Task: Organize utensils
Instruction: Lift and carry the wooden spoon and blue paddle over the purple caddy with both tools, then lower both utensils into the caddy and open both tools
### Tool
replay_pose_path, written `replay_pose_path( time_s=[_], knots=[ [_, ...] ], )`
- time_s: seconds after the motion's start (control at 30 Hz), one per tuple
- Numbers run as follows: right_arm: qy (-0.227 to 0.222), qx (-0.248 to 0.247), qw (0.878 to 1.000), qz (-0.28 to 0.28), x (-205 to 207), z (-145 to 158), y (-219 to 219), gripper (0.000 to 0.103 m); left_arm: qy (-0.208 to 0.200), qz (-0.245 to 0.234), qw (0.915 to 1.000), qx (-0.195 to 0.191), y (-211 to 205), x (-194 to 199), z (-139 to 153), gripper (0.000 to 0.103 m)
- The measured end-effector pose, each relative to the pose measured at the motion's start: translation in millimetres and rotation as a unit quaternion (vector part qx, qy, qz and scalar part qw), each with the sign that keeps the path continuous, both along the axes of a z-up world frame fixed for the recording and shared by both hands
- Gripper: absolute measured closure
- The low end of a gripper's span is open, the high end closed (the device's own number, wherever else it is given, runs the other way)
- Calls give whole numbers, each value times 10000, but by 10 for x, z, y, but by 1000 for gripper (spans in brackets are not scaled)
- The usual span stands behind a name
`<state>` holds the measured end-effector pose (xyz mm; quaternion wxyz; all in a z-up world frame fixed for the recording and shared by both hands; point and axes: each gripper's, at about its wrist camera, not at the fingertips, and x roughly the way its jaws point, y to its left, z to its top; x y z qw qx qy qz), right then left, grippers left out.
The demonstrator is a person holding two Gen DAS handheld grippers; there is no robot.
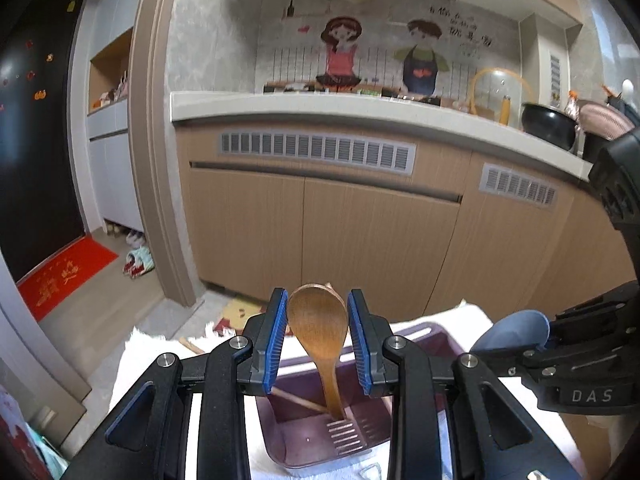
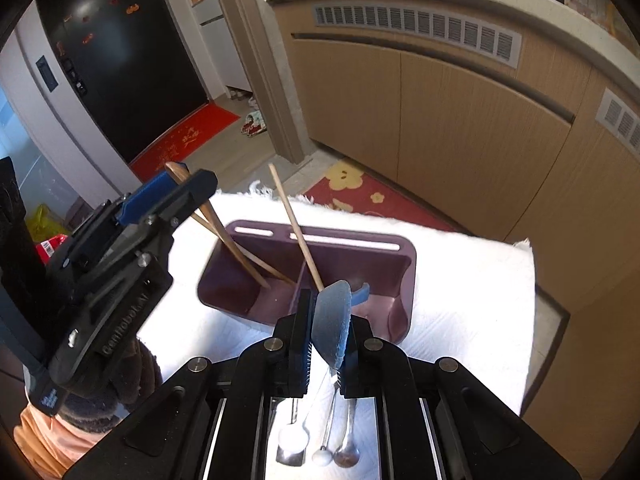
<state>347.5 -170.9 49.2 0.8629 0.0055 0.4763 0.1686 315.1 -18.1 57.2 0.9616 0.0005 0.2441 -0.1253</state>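
Observation:
A purple two-compartment utensil holder (image 2: 360, 242) stands on a white towel (image 2: 472, 292). A wooden spoon (image 1: 318, 320) stands bowl-up in its left compartment, between the blue pads of my open left gripper (image 1: 318, 320), which do not touch it. The spoon's handle (image 2: 236, 246) leans beside a chopstick (image 2: 296, 226) in the holder. My right gripper (image 2: 326, 316) is shut on a blue spoon (image 2: 334, 316), held over the right compartment. In the left wrist view the holder (image 1: 304, 436) and the blue spoon (image 1: 512, 330) also show.
Several metal and white spoons (image 2: 320, 446) lie on the towel under my right gripper. The left gripper (image 2: 160, 200) shows in the right wrist view. Wooden kitchen cabinets (image 1: 360, 232) and a counter (image 1: 320, 106) stand behind. A red doormat (image 2: 188, 140) lies by a dark door.

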Motion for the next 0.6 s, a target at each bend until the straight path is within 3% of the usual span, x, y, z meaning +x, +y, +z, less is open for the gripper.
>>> replay_pose_path(
  time_s=[0.27, 0.5, 0.57, 0.6],
  knots=[
    [-712, -495, 9961, -139, -20, -205, 69, 92, -22, 265, 9996, 13, -11, -37, -240, 76],
    [-717, -425, 9965, -48, 18, -226, 95, 92, 153, 418, 9990, 56, 11, 13, -306, 75],
    [-694, -429, 9967, -52, 33, -257, 112, 92, 228, 462, 9987, 36, 23, 32, -326, 71],
    [-694, -441, 9966, -50, 29, -268, 118, 92, 248, 491, 9985, 32, 27, 31, -335, 63]
  ],
)
